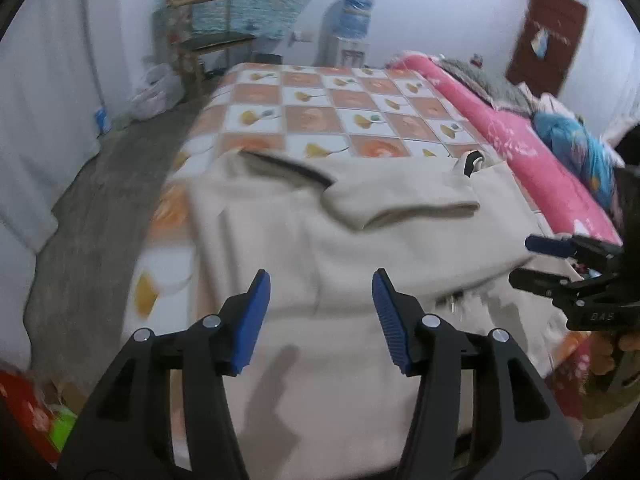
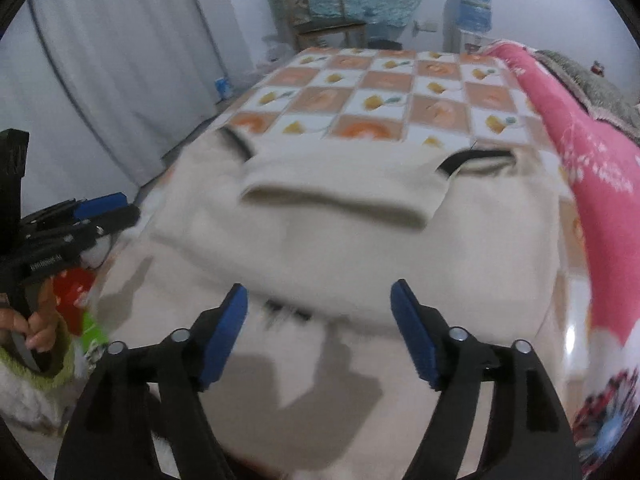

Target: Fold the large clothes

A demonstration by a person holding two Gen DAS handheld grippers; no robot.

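Note:
A large cream garment (image 1: 360, 240) with black trim lies on the checkered bed cover (image 1: 320, 108), its upper part folded over toward me. It also fills the middle of the right wrist view (image 2: 340, 232). My left gripper (image 1: 321, 280) is open and empty just above the garment's near part. My right gripper (image 2: 319, 290) is open and empty above the folded edge. The right gripper also shows at the right edge of the left wrist view (image 1: 536, 256); the left one shows at the left edge of the right wrist view (image 2: 104, 208).
A pink flowered blanket (image 1: 500, 128) runs along the bed's right side, with a blue bundle (image 1: 576, 144) on it. A chair (image 1: 208, 40), a water dispenser (image 1: 348, 28) and bags (image 1: 156, 88) stand by the far wall. The floor (image 1: 100, 208) lies to the left.

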